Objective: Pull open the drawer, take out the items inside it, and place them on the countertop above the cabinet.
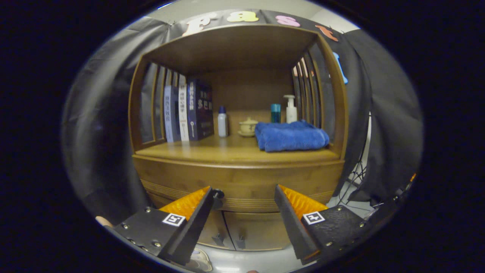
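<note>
A wooden cabinet stands ahead of me. Its drawer front [242, 180] is a curved wooden band under the countertop [227, 153] and looks closed. A small dark knob [218, 195] on the drawer sits right beside my left fingertip. My gripper [243, 187] is open, its fingers spread wide in front of the drawer with nothing between them. Whether the left finger touches the knob I cannot tell. The drawer's contents are hidden.
On the countertop stand several books [187, 112], a white bottle [222, 122], a lidded cup [248, 127], a teal container [275, 113], a pump bottle [291, 109] and a folded blue towel [291, 136]. Two cabinet doors with handles [229, 239] are below the drawer.
</note>
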Demonstrator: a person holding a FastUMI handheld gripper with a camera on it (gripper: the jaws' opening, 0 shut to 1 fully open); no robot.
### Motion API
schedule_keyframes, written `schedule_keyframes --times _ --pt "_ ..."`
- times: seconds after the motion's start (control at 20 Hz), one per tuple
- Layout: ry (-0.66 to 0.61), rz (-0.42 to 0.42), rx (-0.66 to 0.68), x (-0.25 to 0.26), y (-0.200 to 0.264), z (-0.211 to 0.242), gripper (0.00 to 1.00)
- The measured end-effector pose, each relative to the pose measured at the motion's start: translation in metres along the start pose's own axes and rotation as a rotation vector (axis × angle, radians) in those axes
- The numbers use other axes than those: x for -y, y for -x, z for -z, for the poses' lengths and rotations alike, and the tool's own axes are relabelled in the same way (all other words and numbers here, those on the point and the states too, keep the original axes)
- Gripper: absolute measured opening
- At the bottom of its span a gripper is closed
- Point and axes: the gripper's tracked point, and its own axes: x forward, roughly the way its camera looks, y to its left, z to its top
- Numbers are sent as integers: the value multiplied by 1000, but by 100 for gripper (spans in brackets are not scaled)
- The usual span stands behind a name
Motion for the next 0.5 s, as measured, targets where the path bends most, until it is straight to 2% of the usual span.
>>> schedule_keyframes --times 0.15,0.35,0.5 --pt "6 -31 -10 -33 -21 15 97" --pt "50 -29 -33 -54 -47 27 97" --pt "71 -7 -34 -57 -65 30 79"
